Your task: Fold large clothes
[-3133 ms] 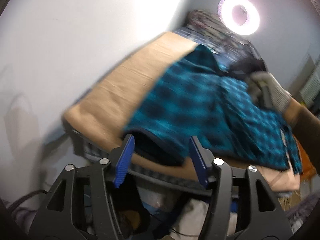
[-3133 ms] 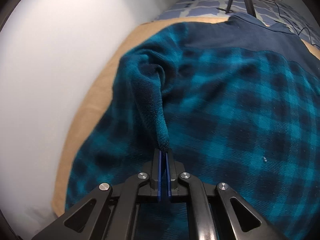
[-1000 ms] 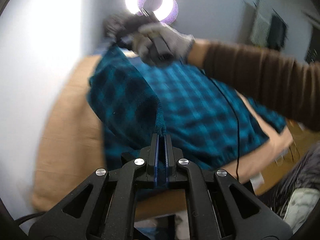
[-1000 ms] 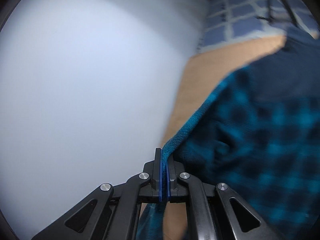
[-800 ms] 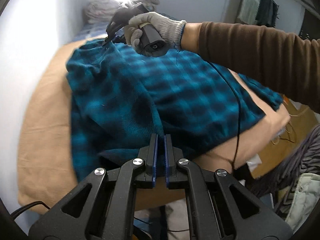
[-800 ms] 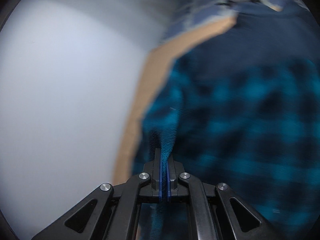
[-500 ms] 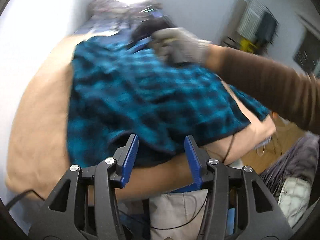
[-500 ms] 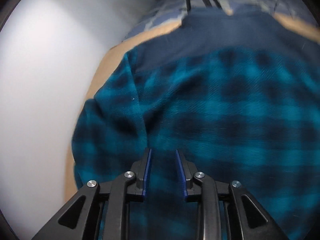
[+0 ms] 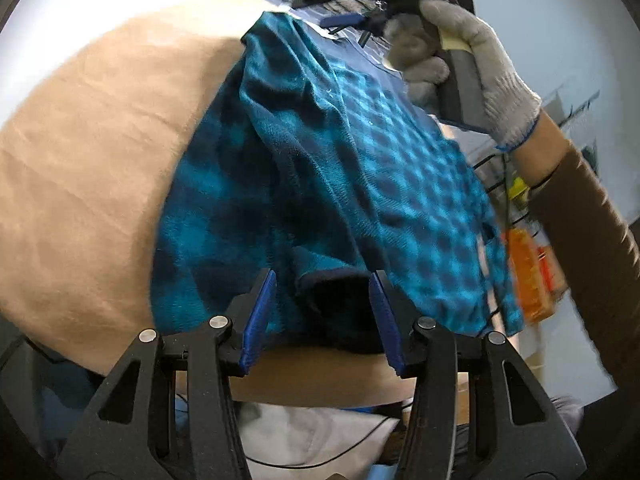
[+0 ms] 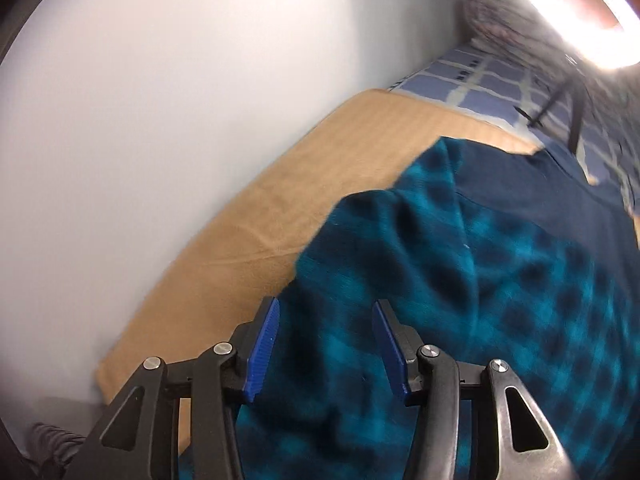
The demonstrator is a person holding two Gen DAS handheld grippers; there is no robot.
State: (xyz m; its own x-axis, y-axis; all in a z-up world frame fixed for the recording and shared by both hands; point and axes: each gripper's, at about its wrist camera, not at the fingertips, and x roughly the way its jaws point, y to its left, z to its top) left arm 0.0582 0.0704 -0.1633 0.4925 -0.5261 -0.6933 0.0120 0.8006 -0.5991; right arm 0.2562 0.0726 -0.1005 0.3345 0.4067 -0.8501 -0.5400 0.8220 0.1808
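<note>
Lying on the tan blanket (image 9: 92, 152), teal plaid garment (image 9: 328, 168) with one sleeve folded inward. Left claw (image 9: 322, 316) half open, gripping nothing, cuff between pads. Right claw (image 10: 324, 340) opening, pads clear of cloth.

Bare tan blanket (image 10: 280, 216) gives open passage between the white wall (image 10: 160, 100) and the plaid fleece shirt (image 9: 320, 168), while the gloved right hand (image 9: 464, 64) and brown sleeve (image 9: 580, 232) crowd the shirt's far and right sides, and a tripod leg (image 10: 576, 120) stands beyond the collar end.
</note>
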